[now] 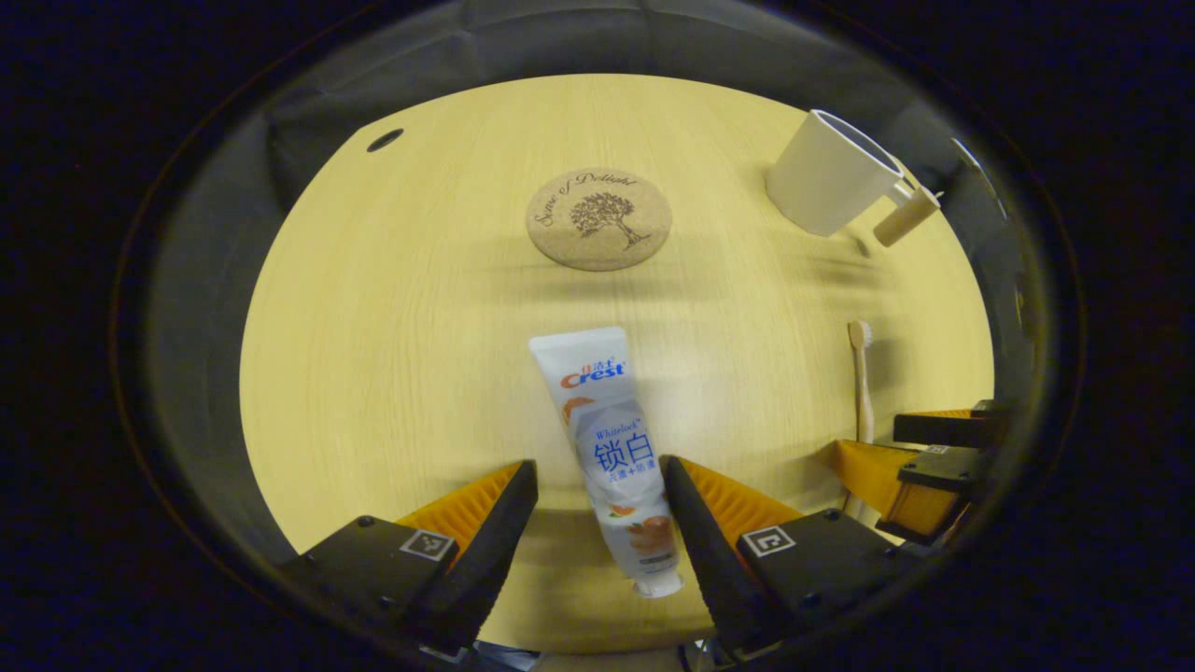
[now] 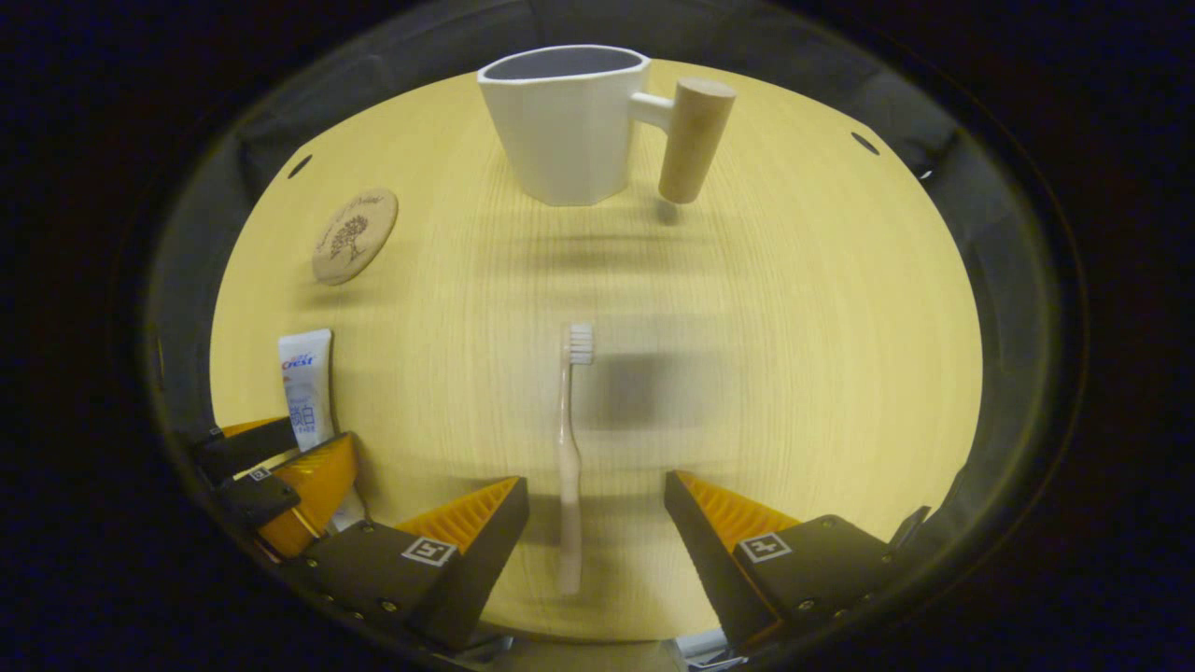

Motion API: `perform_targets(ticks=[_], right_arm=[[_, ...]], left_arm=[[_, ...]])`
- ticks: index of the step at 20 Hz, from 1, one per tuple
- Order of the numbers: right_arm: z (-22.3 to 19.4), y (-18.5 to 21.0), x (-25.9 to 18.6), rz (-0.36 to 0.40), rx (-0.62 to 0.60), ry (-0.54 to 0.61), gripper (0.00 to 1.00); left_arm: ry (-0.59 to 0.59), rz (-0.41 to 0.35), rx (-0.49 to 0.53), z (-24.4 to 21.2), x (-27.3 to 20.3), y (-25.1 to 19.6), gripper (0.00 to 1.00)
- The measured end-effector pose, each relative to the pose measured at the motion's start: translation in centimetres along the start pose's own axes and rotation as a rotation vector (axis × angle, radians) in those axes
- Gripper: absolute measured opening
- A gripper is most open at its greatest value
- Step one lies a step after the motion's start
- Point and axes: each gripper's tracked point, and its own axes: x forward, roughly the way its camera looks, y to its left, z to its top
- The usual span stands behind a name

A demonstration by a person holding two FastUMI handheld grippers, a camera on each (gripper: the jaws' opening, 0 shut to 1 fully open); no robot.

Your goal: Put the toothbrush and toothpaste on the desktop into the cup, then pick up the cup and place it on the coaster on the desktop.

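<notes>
A white toothpaste tube (image 1: 611,448) lies flat on the wooden desktop (image 1: 392,355), cap end toward me, between the fingers of my open left gripper (image 1: 597,485); its right finger is close to the tube. A pale toothbrush (image 2: 569,448) lies bristles away, its handle between the fingers of my open right gripper (image 2: 596,499), touching neither. The white cup (image 2: 565,126) with a wooden handle stands upright beyond the toothbrush. The round cork coaster (image 1: 598,219) lies beyond the toothpaste. In the left gripper view the cup (image 1: 831,173), toothbrush (image 1: 861,373) and right gripper (image 1: 920,467) show at right.
The left gripper (image 2: 280,476) shows at the left of the right gripper view, around the toothpaste (image 2: 306,383), with the coaster (image 2: 355,235) farther back. Small dark holes (image 1: 385,140) mark the desktop's far corners. Dark cloth walls surround the desk.
</notes>
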Motion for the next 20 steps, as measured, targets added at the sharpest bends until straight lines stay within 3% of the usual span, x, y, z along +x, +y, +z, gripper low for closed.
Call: perform_targets(ticks=[1,2,3,4,6,7,9,11,15,19,20], right_arm=[[0.0,0.1,0.1,-0.002,0.002,0.009,0.92],[-0.2,0.1,0.1,-0.005,0.003,0.02,0.9],[-0.4,0.0,-0.1,-0.006,0.004,0.031,0.84],[-0.4,-0.1,-0.1,-0.007,0.003,0.035,0.84],[-0.5,-0.3,-0.2,-0.008,0.016,0.046,0.68],[-0.4,-0.7,-0.2,-0.011,0.022,0.045,0.55],[-0.4,-1.1,-0.1,-0.017,0.043,0.046,0.36],[-0.6,-1.3,-0.1,-0.01,0.043,0.062,0.25],[-0.6,-1.3,-0.2,-0.006,0.027,0.067,0.25],[0.0,-2.0,-0.5,-0.022,0.045,0.049,0.25],[-0.1,-2.1,0.0,-0.021,0.062,0.06,0.08]], left_arm=[[0.004,0.001,0.002,0.0,-0.1,-0.1,0.89],[0.007,0.0,0.006,0.0,0.0,-0.2,0.89],[0.013,-0.001,0.012,0.0,0.0,-0.4,0.77],[0.019,-0.004,0.022,0.0,0.0,-0.5,0.71],[0.041,-0.006,0.026,-0.3,-0.1,-0.8,0.59],[0.046,-0.004,0.026,-0.3,0.0,-0.8,0.48],[0.064,-0.005,0.023,-0.3,-0.2,-0.9,0.46],[0.068,-0.006,0.019,0.1,-0.5,-0.9,0.42],[0.065,0.004,0.009,0.4,-1.1,-0.6,0.29],[0.049,0.005,0.0,0.5,-1.5,-0.2,0.24],[0.057,0.002,0.001,0.5,-1.5,-0.3,0.24]])
